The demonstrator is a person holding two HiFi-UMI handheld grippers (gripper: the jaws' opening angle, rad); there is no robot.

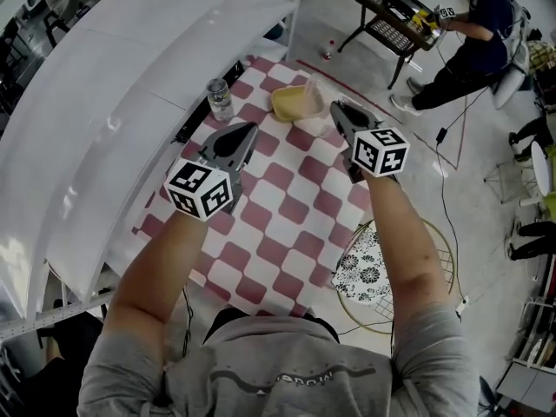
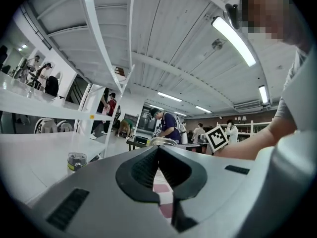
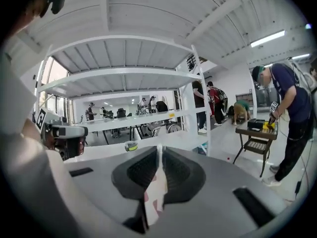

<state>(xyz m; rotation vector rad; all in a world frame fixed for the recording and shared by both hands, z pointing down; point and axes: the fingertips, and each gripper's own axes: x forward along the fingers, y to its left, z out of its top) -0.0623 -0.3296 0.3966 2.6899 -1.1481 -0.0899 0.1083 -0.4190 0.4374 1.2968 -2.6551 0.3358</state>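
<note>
Over a red-and-white checked tablecloth [image 1: 287, 224] I hold both grippers side by side, pointing away from me. The left gripper [image 1: 248, 130] is shut, its jaws meeting at the tip [image 2: 158, 148] with nothing between them; only cloth shows through the slit behind. Its nearest object is a small lidded jar [image 1: 219, 98], ahead and to its left [image 2: 77, 161]. The right gripper [image 1: 337, 109] is also shut and empty [image 3: 159, 148]. It hovers just right of a yellow bowl [image 1: 291, 102] and a crumpled clear plastic bag [image 1: 317, 111].
A white shelf unit [image 1: 104, 102] runs along the table's left side and far end. A round wire stool with a patterned cushion [image 1: 369, 272] stands at the right. Farther off, a person [image 1: 473, 24] works at a small dark table [image 1: 395, 16]. Cables lie on the floor.
</note>
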